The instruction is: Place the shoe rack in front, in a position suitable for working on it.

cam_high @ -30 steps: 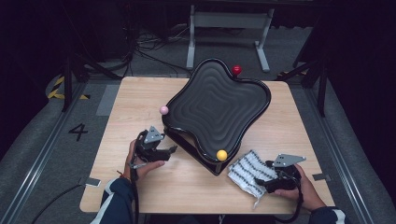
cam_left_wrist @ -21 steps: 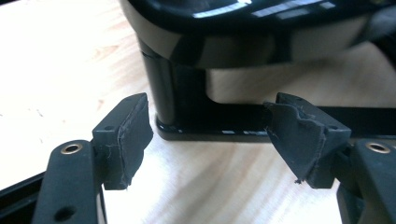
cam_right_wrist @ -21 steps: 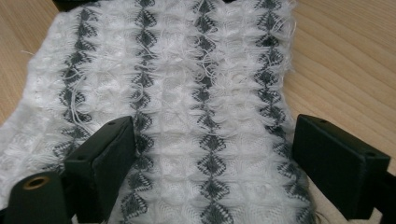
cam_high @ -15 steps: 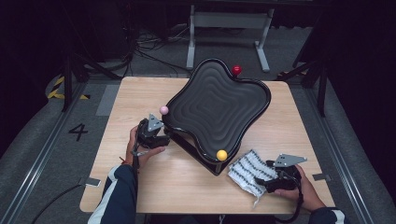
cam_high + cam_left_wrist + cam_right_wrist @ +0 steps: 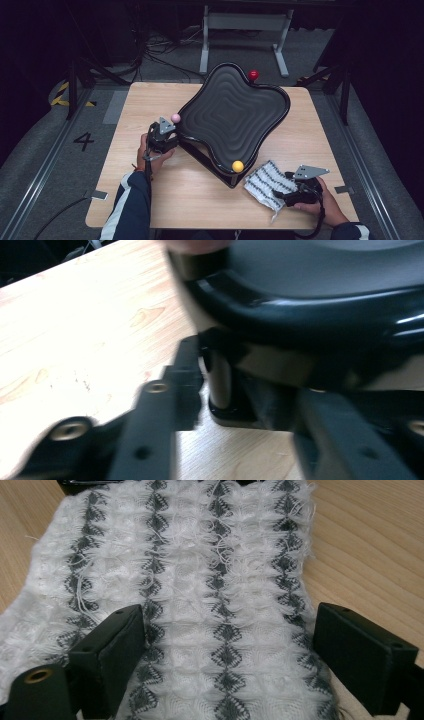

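Dark floor, cables and a grey metal stand (image 5: pixel 245 30) frame the pale wooden surface (image 5: pixel 150 210) where the work goes on. On it sits a black wavy tray (image 5: pixel 235 117), four-lobed, with ripples stepping down toward its middle, raised off the wood on short posts. The left tongs (image 5: pixel 170 135) are at the tray's left lobe; their jaws have just been closing, and the left gripper view shows them drawn in on one black post (image 5: pixel 220 385) under the tray's rim, one jaw tight against it, the other blurred beside it. The person's left hand (image 5: pixel 150 152) holds them, its sleeve dark blue with a white stripe.

A pink ball (image 5: pixel 175 118) rests at the rim just above those tongs. A yellow ball (image 5: pixel 238 166) sits at the tray's near corner, and a red ball (image 5: pixel 253 75) at its far rim.

Just right of the near corner lies a white cloth (image 5: pixel 265 184) with dark grey zigzag stripes, frayed at the edges, flat on the wood. The right tongs (image 5: pixel 290 196) rest at its right edge, held in the right hand (image 5: pixel 322 202). In the right gripper view their jaws stand wide apart over the cloth (image 5: pixel 215 605), with it lying between them and not pinched.
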`<action>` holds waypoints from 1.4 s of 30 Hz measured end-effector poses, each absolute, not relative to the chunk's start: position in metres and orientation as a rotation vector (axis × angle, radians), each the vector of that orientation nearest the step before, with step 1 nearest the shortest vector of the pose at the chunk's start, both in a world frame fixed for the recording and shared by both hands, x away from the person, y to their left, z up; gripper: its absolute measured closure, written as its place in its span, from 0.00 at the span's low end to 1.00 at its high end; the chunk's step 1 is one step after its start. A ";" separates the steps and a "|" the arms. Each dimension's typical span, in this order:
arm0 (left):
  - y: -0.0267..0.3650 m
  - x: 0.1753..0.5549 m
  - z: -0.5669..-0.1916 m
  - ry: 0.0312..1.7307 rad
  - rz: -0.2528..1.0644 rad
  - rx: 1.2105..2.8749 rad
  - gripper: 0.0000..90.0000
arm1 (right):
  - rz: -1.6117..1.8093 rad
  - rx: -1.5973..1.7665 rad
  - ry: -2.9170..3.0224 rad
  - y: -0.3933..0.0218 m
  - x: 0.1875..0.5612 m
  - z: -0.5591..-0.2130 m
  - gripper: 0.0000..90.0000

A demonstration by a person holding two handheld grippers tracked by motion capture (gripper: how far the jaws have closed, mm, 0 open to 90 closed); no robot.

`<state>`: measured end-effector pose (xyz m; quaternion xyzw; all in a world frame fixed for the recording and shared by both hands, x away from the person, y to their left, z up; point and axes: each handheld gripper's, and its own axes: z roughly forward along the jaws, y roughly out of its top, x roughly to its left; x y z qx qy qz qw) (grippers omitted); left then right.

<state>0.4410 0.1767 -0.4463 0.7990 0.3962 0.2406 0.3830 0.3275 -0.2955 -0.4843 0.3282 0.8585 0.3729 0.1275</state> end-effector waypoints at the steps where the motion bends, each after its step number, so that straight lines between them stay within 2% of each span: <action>1: 0.178 0.440 -0.447 1.011 0.603 2.030 0.82 | 1.086 0.955 2.498 -0.296 0.328 -0.484 0.16; 10: 0.185 0.433 -0.446 1.011 0.539 2.013 0.83 | 1.081 0.958 2.491 -0.296 0.327 -0.485 0.16; 18: 0.192 0.407 -0.444 0.929 0.514 2.043 0.83 | 1.076 0.975 2.479 -0.295 0.326 -0.485 0.16; 29: 0.173 0.362 -0.443 0.743 0.466 2.124 0.83 | 1.051 1.013 2.463 -0.293 0.325 -0.484 0.15; 35: 0.170 0.358 -0.446 0.741 0.453 2.115 0.83 | 0.968 1.079 2.445 -0.303 0.329 -0.479 0.16; 42: 0.169 0.351 -0.445 0.710 0.417 2.128 0.83 | 0.887 1.143 2.366 -0.325 0.326 -0.467 0.24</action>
